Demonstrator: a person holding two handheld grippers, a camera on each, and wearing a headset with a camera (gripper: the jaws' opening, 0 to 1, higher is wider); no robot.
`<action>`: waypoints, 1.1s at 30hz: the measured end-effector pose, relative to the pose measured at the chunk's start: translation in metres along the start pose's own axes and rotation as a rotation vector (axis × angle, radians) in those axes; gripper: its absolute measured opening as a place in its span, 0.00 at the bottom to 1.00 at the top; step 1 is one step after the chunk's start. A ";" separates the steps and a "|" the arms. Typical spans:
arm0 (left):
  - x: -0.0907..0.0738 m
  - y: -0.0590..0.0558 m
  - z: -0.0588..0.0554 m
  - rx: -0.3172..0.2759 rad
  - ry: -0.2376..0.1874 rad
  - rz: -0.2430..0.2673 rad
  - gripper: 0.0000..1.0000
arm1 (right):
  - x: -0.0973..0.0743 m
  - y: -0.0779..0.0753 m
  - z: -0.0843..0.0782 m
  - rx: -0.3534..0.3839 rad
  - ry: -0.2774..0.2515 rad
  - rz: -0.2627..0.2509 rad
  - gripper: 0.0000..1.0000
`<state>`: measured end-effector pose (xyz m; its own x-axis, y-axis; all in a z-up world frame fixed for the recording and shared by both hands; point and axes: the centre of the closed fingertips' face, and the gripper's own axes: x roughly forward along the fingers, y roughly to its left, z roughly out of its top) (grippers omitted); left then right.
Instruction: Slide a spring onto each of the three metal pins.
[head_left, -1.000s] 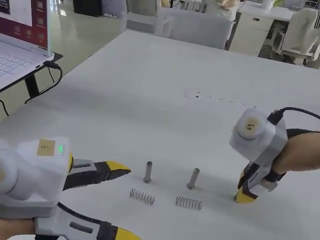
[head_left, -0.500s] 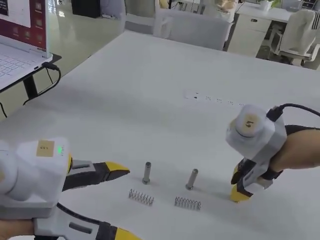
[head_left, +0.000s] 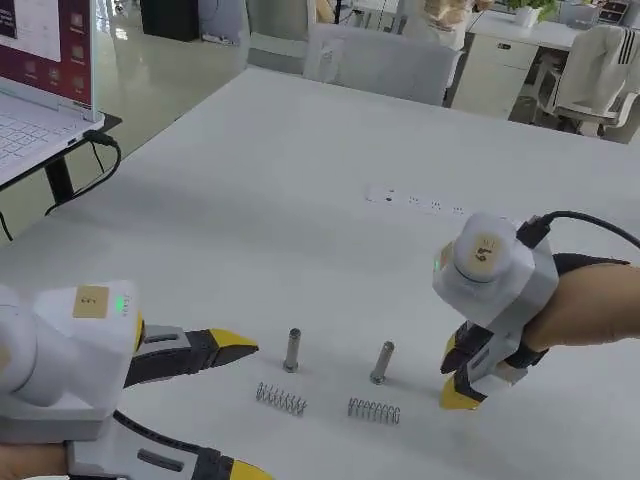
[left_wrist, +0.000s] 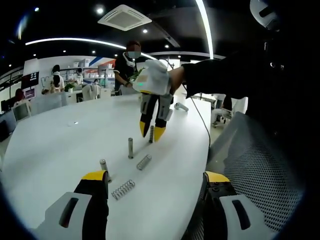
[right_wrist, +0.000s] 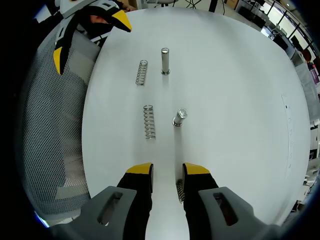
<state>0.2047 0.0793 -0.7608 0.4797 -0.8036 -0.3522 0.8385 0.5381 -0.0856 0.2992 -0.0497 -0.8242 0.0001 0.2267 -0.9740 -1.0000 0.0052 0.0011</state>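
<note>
Wide apart and empty stand the jaws of the white-and-black left gripper (left_wrist: 155, 175) with yellow tips, held low over the near left edge of the white workbench table (head_left: 300, 180). The matching right gripper (right_wrist: 167, 170) points down at the table on the right, its jaws close together with a slim gap between them. In the right gripper view a small coiled metal piece (right_wrist: 179, 191) sits in that gap against one jaw; I cannot tell whether the jaws pinch it or what it sits on. Between the two grippers stand two upright silver metal pins with flat heads, the left pin (head_left: 292, 350) and the right pin (head_left: 382, 362), well apart from each other. A loose silver wire left spring (head_left: 280, 398) lies flat just in front of the left pin, and a like right spring (head_left: 374, 410) lies flat just in front of the right pin, neither touching its pin. The right gripper's tips are near the right pin, just beside it on the outer side.
</note>
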 end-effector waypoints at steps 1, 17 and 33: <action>0.000 0.000 0.000 0.000 0.000 0.000 0.73 | 0.000 0.001 0.001 -0.002 -0.001 0.001 0.21; 0.000 0.000 0.000 0.001 0.001 -0.001 0.72 | 0.012 0.023 0.023 -0.055 -0.021 0.027 0.19; 0.001 0.000 -0.001 -0.004 0.004 0.000 0.71 | 0.028 0.028 0.035 -0.084 -0.032 0.033 0.15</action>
<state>0.2049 0.0788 -0.7619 0.4787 -0.8025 -0.3561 0.8374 0.5392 -0.0895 0.2716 -0.0086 -0.8437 -0.0335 0.2563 -0.9660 -0.9964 -0.0843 0.0122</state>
